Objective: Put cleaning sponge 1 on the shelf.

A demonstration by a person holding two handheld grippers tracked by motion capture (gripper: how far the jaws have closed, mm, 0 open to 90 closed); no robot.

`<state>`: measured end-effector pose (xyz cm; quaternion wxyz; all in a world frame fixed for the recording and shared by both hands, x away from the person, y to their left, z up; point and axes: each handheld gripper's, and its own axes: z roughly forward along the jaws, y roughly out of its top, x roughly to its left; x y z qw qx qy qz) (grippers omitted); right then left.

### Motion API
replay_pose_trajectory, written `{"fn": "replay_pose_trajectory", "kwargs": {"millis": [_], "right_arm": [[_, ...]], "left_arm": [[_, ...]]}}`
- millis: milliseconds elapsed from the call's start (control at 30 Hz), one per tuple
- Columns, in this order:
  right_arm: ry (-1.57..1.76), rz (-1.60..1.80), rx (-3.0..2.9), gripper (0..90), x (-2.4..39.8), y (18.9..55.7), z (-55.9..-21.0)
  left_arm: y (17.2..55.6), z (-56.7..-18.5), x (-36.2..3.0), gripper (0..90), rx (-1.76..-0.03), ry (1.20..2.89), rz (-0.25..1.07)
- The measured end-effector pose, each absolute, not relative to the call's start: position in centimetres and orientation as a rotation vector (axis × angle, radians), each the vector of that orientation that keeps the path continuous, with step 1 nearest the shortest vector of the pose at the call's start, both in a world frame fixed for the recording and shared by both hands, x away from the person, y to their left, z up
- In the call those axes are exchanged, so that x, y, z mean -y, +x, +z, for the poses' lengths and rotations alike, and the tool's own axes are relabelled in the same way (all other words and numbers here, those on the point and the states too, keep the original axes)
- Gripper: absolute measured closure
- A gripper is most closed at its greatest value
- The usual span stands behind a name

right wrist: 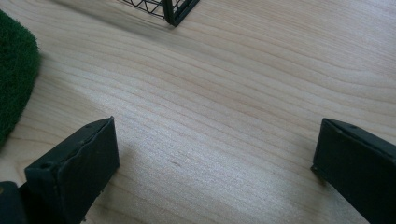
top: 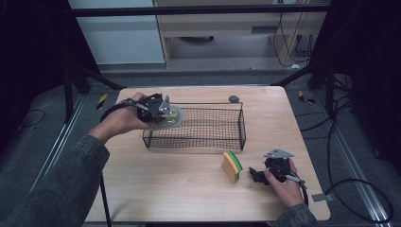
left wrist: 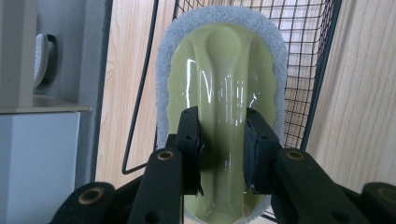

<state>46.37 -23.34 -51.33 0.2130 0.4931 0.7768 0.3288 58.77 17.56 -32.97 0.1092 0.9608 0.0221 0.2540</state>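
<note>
Clamped by its ridged handle in the left claw (left wrist: 222, 140), the pale green scrub pad (left wrist: 222, 88) hangs over the wire basket's (top: 242, 124) left end, not yet dropped in, while the yellow-green sponge (top: 231, 166) waits in front of the basket beside the wide-apart right claw (top: 257, 176).

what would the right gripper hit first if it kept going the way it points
Probably the green and yellow sponge: the right gripper, jaws open, points at it across bare wooden table; depth is unclear.
</note>
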Motion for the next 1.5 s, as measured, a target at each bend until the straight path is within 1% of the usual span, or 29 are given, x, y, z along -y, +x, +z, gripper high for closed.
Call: {"fn": "replay_pose_trajectory", "kwargs": {"millis": [200, 633, 1133, 1500], "right_arm": [[1.368, 0.911, -2.156, 0.5, 23.3, 46.4, -51.3], [1.368, 0.912, -2.157, 0.4, 23.3, 46.4, -51.3], [1.373, 0.913, -2.154, 0.4, 23.3, 46.4, -51.3], [1.374, 0.913, -2.153, 0.4, 23.3, 46.4, -51.3]], "left_arm": [[59.1, -33.4, -17.1, 70.9, -0.066, 2.836, 0.731], [59.6, -33.9, -17.4, 70.9, -0.079, 2.847, 0.708], [60.6, -35.9, -17.4, 70.9, -0.090, 2.882, 0.647], [61.2, -37.3, -17.9, 70.8, -0.135, 2.893, 0.595]]}}
